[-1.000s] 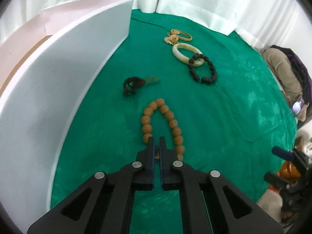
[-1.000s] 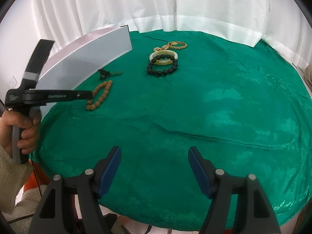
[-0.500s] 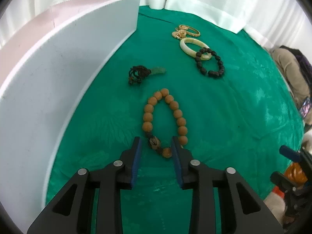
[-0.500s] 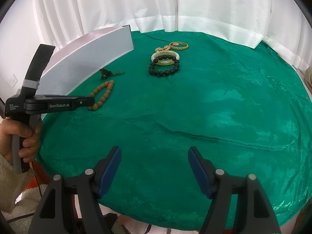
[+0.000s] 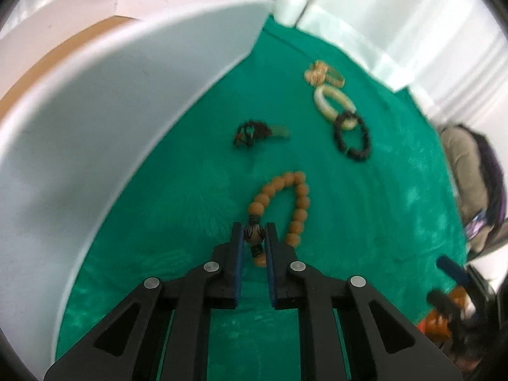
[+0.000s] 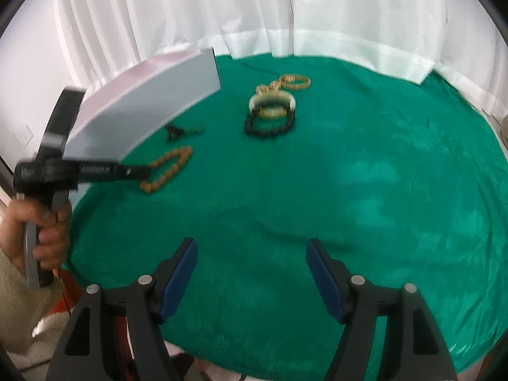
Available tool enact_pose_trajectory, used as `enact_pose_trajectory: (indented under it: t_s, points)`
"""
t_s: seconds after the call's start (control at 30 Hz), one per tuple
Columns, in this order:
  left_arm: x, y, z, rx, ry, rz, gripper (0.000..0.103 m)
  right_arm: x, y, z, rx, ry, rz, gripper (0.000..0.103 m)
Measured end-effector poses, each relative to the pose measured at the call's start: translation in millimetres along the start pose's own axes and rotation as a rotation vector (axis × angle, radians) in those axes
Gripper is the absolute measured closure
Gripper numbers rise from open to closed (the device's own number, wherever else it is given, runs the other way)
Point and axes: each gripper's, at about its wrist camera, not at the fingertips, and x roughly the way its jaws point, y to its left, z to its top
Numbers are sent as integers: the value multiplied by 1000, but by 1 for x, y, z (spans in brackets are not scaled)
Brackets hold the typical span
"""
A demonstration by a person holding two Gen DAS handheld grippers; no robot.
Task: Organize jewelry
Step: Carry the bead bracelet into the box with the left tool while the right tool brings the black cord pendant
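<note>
Landmark: bead bracelet (image 5: 283, 201) on the cloth (image 5: 365, 238). Left gripper (image 5: 254, 235) at its near end, one bead between the fingers. Box (image 5: 111, 120) to its left. Tassel charm (image 5: 254, 131) behind it. Dark bracelet (image 5: 352, 139), bangle (image 5: 333, 101) and chain (image 5: 320, 74) behind, to the right.

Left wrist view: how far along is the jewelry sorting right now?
Nothing looks put away yet. In hand: the left gripper is closed on the striped bead of the tan bead bracelet, which lies on the green cloth. Left: black bead bracelet, cream bangle, gold pieces and dark corded pendant, all outside the white box. The right gripper hangs open.
</note>
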Motion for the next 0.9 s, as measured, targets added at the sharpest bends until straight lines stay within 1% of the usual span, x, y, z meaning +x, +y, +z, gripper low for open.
enact_pose_trajectory:
  t_s: [0.07, 0.13, 0.2, 0.27, 0.37, 0.47, 0.53, 0.57, 0.6, 0.63, 0.67, 0.7, 0.77, 0.9]
  points:
    - [-15, 0, 1, -11, -27, -26, 93, 0, -4, 25, 3, -16, 45, 31]
    - [-31, -3, 0, -5, -57, -38, 93, 9, -3, 56, -6, -18, 91, 31]
    - [-45, -5, -2, -4, -82, -47, 93, 30, 7, 85, -71, 5, 118, 31]
    - [-54, -5, -4, -9, -94, -55, 93, 62, 24, 109, -154, 51, 160, 31]
    - [-60, 1, -6, -29, -101, -55, 93, 111, 59, 129, -282, 104, 227, 31]
    - [-64, 11, -7, -56, -105, -58, 93, 149, 94, 135, -417, 143, 233, 31]
    - [-68, 15, -8, -64, -111, -61, 93, 165, 107, 138, -454, 127, 226, 31]
    - [-70, 16, -7, -67, -113, -63, 93, 170, 109, 140, -453, 125, 228, 35]
    - [-72, 17, -7, -68, -116, -64, 93, 174, 109, 142, -443, 132, 235, 63]
    - [-76, 19, -7, -70, -118, -65, 93, 177, 108, 143, -428, 147, 245, 84]
    - [-80, 20, -7, -61, -120, -71, 93, 177, 104, 145, -405, 154, 244, 90]
    - [-85, 20, -7, -63, -127, -77, 93, 172, 100, 148, -379, 143, 247, 90]
    - [-97, 19, -5, -64, -142, -86, 93, 153, 87, 155, -313, 119, 289, 90]
    - [-131, 16, 2, -67, -181, -140, 93, 107, 73, 176, -223, 82, 342, 90]
